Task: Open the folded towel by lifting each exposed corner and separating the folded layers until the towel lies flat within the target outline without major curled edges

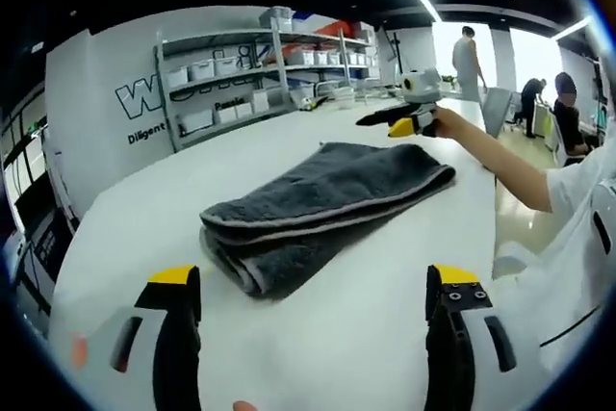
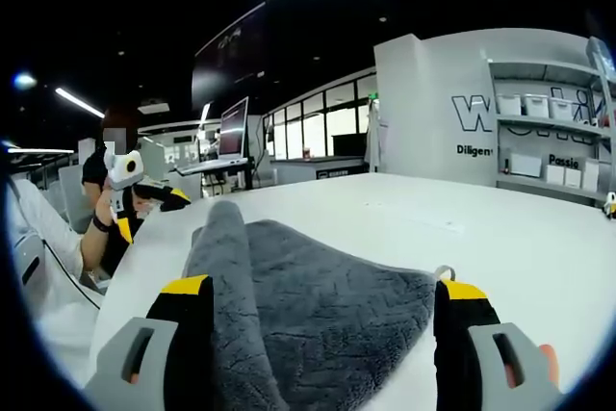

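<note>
A dark grey towel point(image 1: 322, 201) lies folded in several layers on the white table point(image 1: 144, 228), its folded end nearest my left gripper. My left gripper point(image 1: 315, 281) is open, just short of that near end, with nothing between its fingers. At the towel's far end a hand holds my right gripper point(image 1: 399, 123) a little above the table. In the right gripper view the towel point(image 2: 318, 305) spreads between and below the wide-apart jaws of my right gripper point(image 2: 324, 288), which is open. My left gripper point(image 2: 125, 194) shows beyond the towel's other end.
Metal shelves with white bins point(image 1: 241, 74) stand past the table's far side and appear as shelves point(image 2: 549, 132) at the right. Desks with monitors point(image 2: 231, 127) and people point(image 1: 469, 57) are in the background. The table edge point(image 1: 491, 228) runs beside the person's sleeve.
</note>
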Available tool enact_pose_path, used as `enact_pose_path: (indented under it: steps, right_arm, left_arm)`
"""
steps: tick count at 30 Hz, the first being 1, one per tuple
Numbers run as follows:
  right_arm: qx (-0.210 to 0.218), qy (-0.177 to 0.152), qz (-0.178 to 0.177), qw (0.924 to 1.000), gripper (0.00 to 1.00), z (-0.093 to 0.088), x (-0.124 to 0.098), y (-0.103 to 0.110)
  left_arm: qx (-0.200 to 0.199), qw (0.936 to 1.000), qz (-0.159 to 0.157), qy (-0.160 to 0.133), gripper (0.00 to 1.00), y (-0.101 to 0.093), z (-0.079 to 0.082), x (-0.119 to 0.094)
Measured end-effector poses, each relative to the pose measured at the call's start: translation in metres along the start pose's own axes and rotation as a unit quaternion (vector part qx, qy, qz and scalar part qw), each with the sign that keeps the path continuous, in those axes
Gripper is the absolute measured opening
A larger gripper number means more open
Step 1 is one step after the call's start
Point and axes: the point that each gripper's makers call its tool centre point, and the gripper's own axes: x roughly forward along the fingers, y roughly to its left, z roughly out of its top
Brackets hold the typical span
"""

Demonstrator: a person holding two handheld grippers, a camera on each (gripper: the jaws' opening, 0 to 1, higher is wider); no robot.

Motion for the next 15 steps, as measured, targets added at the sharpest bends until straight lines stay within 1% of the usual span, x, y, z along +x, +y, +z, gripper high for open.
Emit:
enact_pose_path:
  steps: [4,6,8,12,13,15]
  right_arm:
    - [0.000,0.000,0.000,1.0000,0.97,0.000,0.000,0.001]
    - [-0.001,0.001,0.000,1.0000,0.97,0.000,0.000,0.000]
    - [-0.001,0.001,0.000,1.0000,0.97,0.000,0.000,-0.002]
    - [-0.001,0.002,0.000,1.0000,0.97,0.000,0.000,-0.003]
    - [-0.001,0.002,-0.001,1.0000,0.97,0.000,0.000,-0.003]
    - [0.000,0.002,0.000,1.0000,0.97,0.000,0.000,-0.003]
  left_arm:
    - [0.017,0.9997,0.018,0.004,0.93,0.011,0.004,-0.001]
    - [0.039,0.9986,0.033,0.014,0.92,0.018,0.005,-0.001]
    - [0.050,0.9977,0.041,0.022,0.91,0.023,0.004,0.001]
    - [0.065,0.9961,0.051,0.032,0.89,0.029,0.003,0.005]
    - [0.068,0.9955,0.056,0.035,0.89,0.031,0.003,0.006]
    - [0.089,0.9923,0.075,0.043,0.88,0.038,0.003,0.006]
